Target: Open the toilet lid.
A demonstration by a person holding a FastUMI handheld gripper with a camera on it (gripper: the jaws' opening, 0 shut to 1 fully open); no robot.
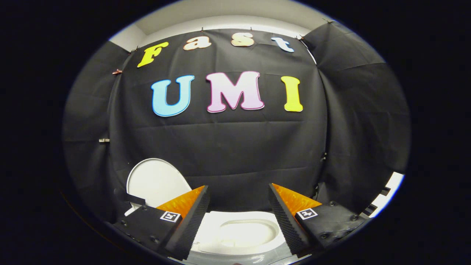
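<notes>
This is a staged recording booth, not a real bathroom: black cloth (235, 147) is pinned up as walls on every side, creased and clipped at its top edge, with a plain pale wall and ceiling (220, 14) showing above it. A white toilet (239, 235) stands against the cloth with its lid (154, 182) raised, the only bathroom fixture among the drapes.
</notes>
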